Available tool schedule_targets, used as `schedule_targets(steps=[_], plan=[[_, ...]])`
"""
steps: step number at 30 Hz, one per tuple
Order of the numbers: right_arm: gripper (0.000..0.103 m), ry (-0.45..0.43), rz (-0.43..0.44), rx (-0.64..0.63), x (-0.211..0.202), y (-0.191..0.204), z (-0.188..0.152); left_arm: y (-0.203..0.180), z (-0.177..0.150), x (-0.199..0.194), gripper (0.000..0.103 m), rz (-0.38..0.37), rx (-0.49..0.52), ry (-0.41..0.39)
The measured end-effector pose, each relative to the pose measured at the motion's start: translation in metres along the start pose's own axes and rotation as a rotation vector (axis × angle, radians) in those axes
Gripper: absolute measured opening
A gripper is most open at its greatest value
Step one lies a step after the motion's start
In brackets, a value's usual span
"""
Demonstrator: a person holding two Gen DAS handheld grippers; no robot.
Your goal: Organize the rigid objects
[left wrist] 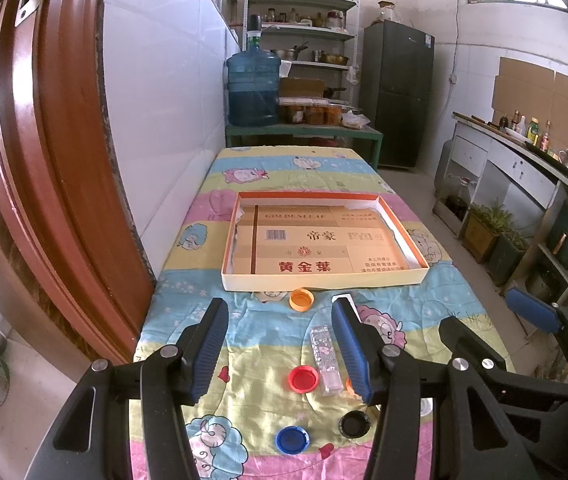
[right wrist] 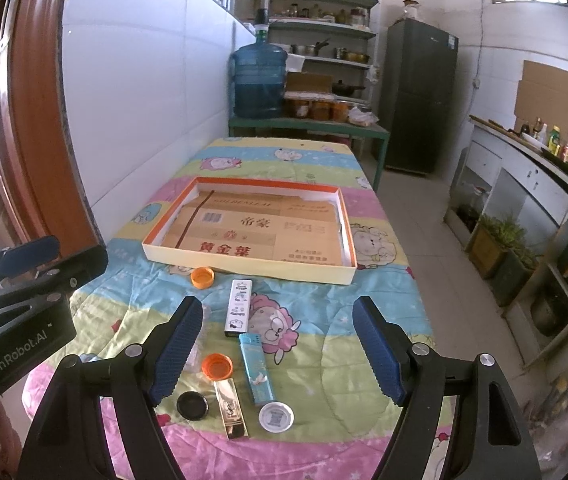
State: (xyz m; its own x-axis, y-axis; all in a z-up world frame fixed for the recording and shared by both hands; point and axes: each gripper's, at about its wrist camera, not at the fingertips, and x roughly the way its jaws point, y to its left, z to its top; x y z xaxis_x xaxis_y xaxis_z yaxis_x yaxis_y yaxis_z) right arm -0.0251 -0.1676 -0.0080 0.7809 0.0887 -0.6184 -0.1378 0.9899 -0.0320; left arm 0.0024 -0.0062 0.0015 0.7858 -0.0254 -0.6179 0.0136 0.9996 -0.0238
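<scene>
Nearest edge of the quilted tablecloth (right wrist: 323, 360): a blue cap (left wrist: 292, 439) and a black cap (left wrist: 354, 424) lie open side up, below and between the fingers of the left gripper (left wrist: 280, 352). That gripper's jaws are spread wide, holding nothing. A red cap (left wrist: 303, 379) sits between its fingers, touching or just beside a clear patterned lighter (left wrist: 325, 360) close to the right finger.

Right gripper (right wrist: 280, 350) also spread wide and empty. Near its left finger: a gold lighter (right wrist: 231, 410), and a white cap (right wrist: 276, 417) right of it. An orange cap (right wrist: 216, 365) lies just beyond the gold lighter. A teal lighter (right wrist: 256, 368) lies between the fingers, its far end just beside the near end of a white lighter (right wrist: 238, 307).

Farther: a second orange cap (right wrist: 202, 277), alone, near the front wall of the shallow cardboard tray (right wrist: 244, 266). The tray holds only a flattened printed carton liner (right wrist: 260, 232).

Beyond the table: a blue water jug (right wrist: 259, 82) on a green bench.
</scene>
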Motion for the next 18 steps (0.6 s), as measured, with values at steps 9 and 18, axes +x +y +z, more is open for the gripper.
schedule_targets(steps=[9, 18], plan=[[0.079, 0.001, 0.0, -0.001, 0.001, 0.0005, -0.0001, -0.0002, -0.0008, 0.0032, 0.054, -0.008, -0.003, 0.005], [0.079, 0.004, 0.0, -0.002, 0.002, 0.0017, 0.0015, -0.0006, -0.0021, 0.0047, 0.054, -0.01, -0.004, 0.011]])
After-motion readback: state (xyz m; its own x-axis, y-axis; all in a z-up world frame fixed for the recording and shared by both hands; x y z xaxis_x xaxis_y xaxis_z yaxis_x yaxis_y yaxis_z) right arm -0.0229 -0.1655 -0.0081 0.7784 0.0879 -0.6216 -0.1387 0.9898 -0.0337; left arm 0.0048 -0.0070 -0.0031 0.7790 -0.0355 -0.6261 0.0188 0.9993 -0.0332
